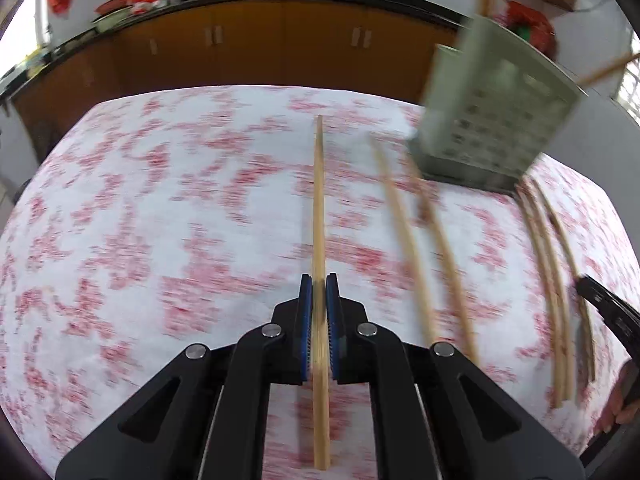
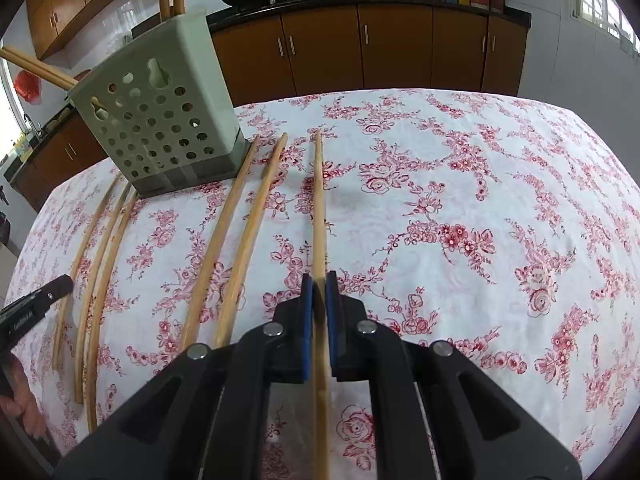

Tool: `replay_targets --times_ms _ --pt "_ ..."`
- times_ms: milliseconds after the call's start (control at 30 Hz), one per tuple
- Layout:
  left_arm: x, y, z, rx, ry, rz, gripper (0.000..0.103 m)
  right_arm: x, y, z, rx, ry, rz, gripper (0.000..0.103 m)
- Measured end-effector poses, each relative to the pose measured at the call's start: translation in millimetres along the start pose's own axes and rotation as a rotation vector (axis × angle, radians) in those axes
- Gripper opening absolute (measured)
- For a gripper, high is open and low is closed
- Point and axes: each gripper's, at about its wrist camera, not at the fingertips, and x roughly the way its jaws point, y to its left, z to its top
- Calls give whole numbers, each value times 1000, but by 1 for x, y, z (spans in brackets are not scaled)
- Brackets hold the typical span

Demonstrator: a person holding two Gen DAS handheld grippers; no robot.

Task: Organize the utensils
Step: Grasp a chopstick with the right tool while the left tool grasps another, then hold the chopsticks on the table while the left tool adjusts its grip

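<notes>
My left gripper (image 1: pixel 319 280) is shut on a wooden chopstick (image 1: pixel 319 200) that points forward over the table. My right gripper (image 2: pixel 319 278) is shut on another wooden chopstick (image 2: pixel 319 208), also pointing forward. A grey-green perforated utensil holder (image 2: pixel 160 128) stands on the table with a few chopsticks sticking out of its top; it also shows, blurred, in the left wrist view (image 1: pixel 492 120). Several loose chopsticks (image 2: pixel 224 248) lie on the floral tablecloth (image 2: pixel 460 200) between the two grippers. The left wrist view is motion-blurred.
Brown kitchen cabinets (image 2: pixel 360 48) with a dark counter, woks and boxes stand behind the table. The tip of the other gripper shows at the left edge of the right wrist view (image 2: pixel 36 300) and the right edge of the left wrist view (image 1: pixel 608 308).
</notes>
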Motion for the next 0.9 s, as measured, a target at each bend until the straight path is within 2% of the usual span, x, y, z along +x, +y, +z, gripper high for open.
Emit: replay_targets --times_ms 100,200,567,900 --pt "1 24 6 -26 -2 34 8 0 0 0 0 -4 0 8" --pt "1 35 8 -13 3 13 8 1 1 2 -1 -7 -3 8" --pt "-5 31 -4 68 -35 3 8 -2 3 -2 -29 -14 -18 8" --pt "-6 33 -5 66 -36 -2 9 -2 2 -2 -29 -13 -15 8"
